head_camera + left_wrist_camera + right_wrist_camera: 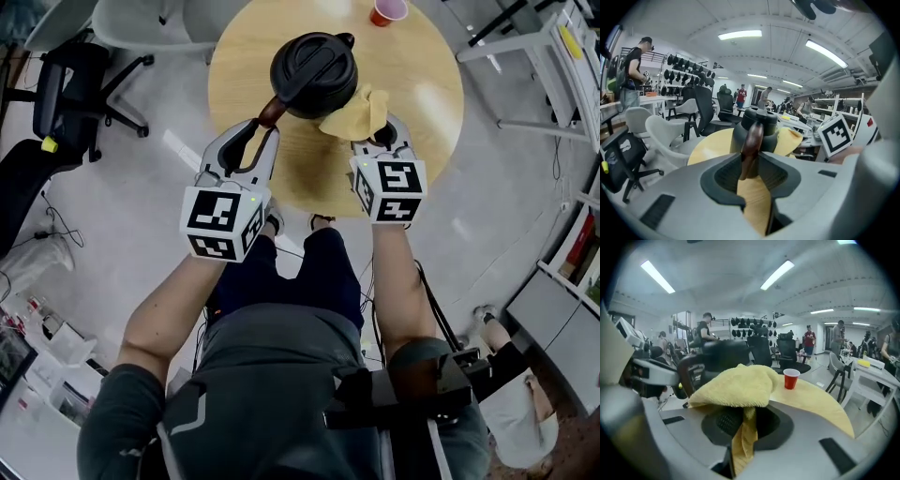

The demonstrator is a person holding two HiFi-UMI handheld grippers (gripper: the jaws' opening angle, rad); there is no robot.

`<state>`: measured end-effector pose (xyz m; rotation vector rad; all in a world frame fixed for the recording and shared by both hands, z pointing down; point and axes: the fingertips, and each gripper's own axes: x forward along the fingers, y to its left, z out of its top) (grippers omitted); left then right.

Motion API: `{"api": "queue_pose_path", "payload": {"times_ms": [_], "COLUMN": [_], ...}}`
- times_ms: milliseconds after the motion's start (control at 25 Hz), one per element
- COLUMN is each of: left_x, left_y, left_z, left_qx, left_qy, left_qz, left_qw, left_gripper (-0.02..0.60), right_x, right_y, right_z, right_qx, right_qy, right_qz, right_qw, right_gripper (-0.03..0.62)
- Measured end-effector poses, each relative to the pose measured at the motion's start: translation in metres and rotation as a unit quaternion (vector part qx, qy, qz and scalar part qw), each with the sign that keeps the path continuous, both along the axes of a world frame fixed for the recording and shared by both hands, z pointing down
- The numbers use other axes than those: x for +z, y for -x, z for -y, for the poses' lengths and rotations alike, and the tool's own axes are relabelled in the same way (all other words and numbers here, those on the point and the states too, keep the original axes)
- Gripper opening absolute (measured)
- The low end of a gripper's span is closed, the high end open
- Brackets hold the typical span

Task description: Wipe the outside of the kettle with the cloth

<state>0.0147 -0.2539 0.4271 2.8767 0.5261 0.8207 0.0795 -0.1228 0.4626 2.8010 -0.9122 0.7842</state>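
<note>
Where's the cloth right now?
Head view, right of centre: the cloth is clamped in the right gripper, bunched at the kettle's right side over the round table.

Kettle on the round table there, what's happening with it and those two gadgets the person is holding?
A person is working with a handheld claw in each hand. The left claw has the black kettle's brown handle between its jaws, which are closing but not yet gripping it. The right claw pinches a yellow cloth, held up by the kettle's side over the wooden table, ready for wiping.
</note>
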Motion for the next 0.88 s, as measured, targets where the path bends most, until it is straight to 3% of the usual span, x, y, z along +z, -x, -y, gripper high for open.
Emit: {"api": "queue_pose_path", "payload": {"times_ms": [200, 400, 520, 880], "left_x": [0.000, -0.001, -0.001, 0.001], "left_y": [0.010, 0.013, 0.012, 0.018], "left_z": [-0.010, -0.013, -0.014, -0.024], "left_qx": [0.017, 0.027, 0.032, 0.012], "left_qy": [0.002, 0.009, 0.010, -0.001], "left_qz": [0.001, -0.006, -0.015, -0.030], "left_qw": [0.9999, 0.9996, 0.9993, 0.9995], "left_gripper": [0.108, 0.107, 0.106, 0.097], "right_x": [-0.046, -0.045, -0.029, 0.062], "right_y": [0.012, 0.017, 0.022, 0.025], "right_z": [0.016, 0.023, 0.021, 0.022], "right_qx": [-0.025, -0.032, -0.037, -0.045], "right_qy": [-0.007, 0.009, 0.018, 0.015], "right_qz": [-0.033, -0.039, -0.038, 0.032], "right_qw": [0.999, 0.999, 0.998, 0.998], "right_gripper": [0.064, 0.064, 0.063, 0.063]}}
